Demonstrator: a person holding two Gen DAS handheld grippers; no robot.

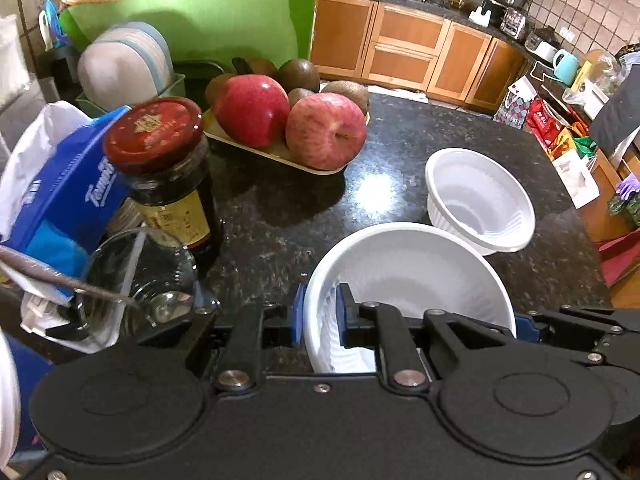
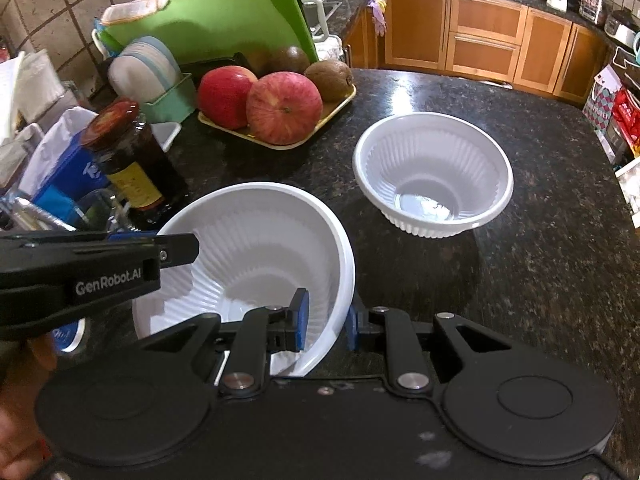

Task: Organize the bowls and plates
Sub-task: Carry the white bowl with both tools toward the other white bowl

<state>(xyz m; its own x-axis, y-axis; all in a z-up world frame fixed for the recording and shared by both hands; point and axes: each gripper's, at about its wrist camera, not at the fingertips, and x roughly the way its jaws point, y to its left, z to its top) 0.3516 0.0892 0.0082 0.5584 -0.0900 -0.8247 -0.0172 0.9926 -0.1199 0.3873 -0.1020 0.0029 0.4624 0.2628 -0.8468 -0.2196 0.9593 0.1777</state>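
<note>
Holding one large ribbed white plastic bowl [image 1: 408,276] between both grippers.
Left wrist view: left gripper [image 1: 320,314] pinches its rim; smaller ribbed white bowl [image 1: 480,200] sits beyond, unstacked. Right wrist view: right gripper [image 2: 326,320] clamps the opposite rim; stacking remains.

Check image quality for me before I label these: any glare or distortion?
Left wrist view: ceiling light glares off the dark speckled granite counter, and fisheye bends the wooden cabinets. Right wrist view: a small highlight inside the far white ribbed plastic bowl; edges curve.

The right gripper [image 2: 324,320] pinches the large white ribbed bowl's [image 2: 256,256] rim. A smaller ribbed bowl [image 2: 434,176] sits beyond it, apart.
</note>
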